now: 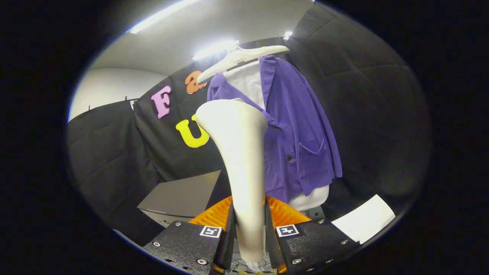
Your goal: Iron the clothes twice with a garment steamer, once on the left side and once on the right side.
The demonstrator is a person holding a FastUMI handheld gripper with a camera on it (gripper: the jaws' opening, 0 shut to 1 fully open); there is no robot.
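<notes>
Steamer (pixel 244 160): pale, trumpet-shaped; its handle stands between our gripper's (pixel 250 233) fingers, and both fingers press its sides. We hold it firmly, head up and widest at the top, rising ahead of the fingers and in front of the jacket's left half as we see it.

Jacket (pixel 301 130): purple, ribbed cloth, one patch pocket and one dark button showing. It hangs on a pale hanger (pixel 244 57) beyond the steamer, over a white form (pixel 311 196) that shows at the collar and below the hem. Cloth hangs mostly flat, the front edge slightly open.

Progress: we judge it early or mid-pass. The head sits level with the jacket's chest on one side; whether it touches the cloth we cannot tell, and no steam is visible. Nothing in the cloth tells us which side is already done. We count both passes as still to confirm, and the side with the pocket as very likely still to do.

Edges and room: black booth wall close behind and on both sides of the jacket. A grey box (pixel 181 198) stands low, near the fingers on one side; a white sheet (pixel 363 223) lies low on the other. Open room lies in front of the jacket, up and down its length. The hanger arm juts above the steamer head, so upward travel is limited there.
</notes>
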